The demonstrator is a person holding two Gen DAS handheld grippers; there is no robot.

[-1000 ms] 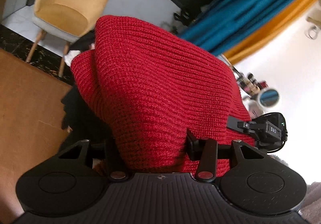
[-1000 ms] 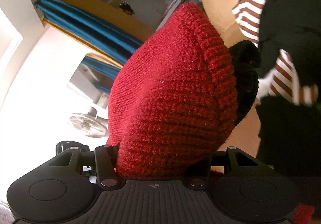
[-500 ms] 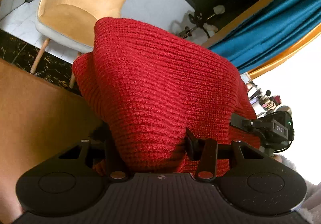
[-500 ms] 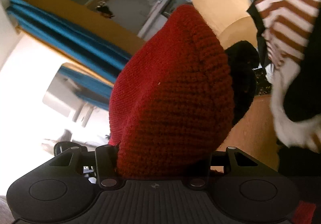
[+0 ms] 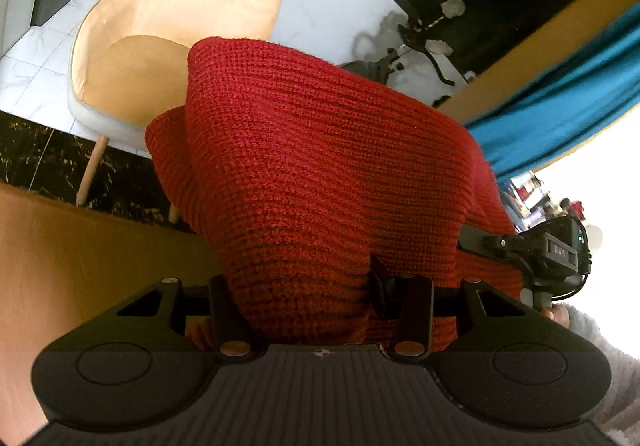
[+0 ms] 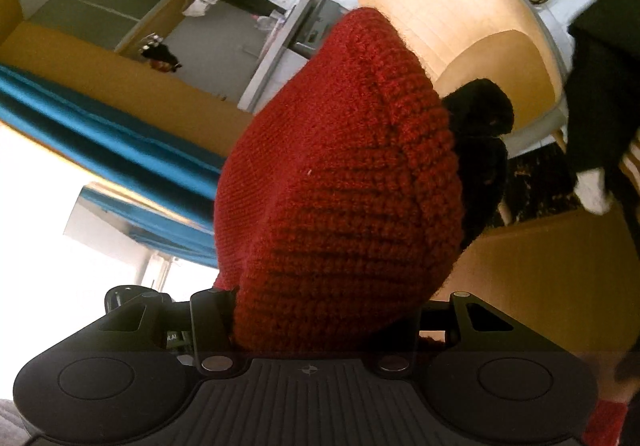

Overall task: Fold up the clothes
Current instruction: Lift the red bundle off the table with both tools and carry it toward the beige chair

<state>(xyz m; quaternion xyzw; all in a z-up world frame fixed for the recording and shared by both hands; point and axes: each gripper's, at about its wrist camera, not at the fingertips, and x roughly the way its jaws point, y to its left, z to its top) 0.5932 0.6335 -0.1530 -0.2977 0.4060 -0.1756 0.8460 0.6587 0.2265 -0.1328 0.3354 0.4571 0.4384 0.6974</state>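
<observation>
Filling most of the left wrist view, the red knitted sweater is gripped by the left claw and bulges up between its fingers, hiding what lies ahead. To the left of it stands a yellow chair on the white floor, with the brown desk below. On the right the blue curtain hangs. In the right wrist view, the right claw is closed on the same sweater, black fabric beside it.
</observation>
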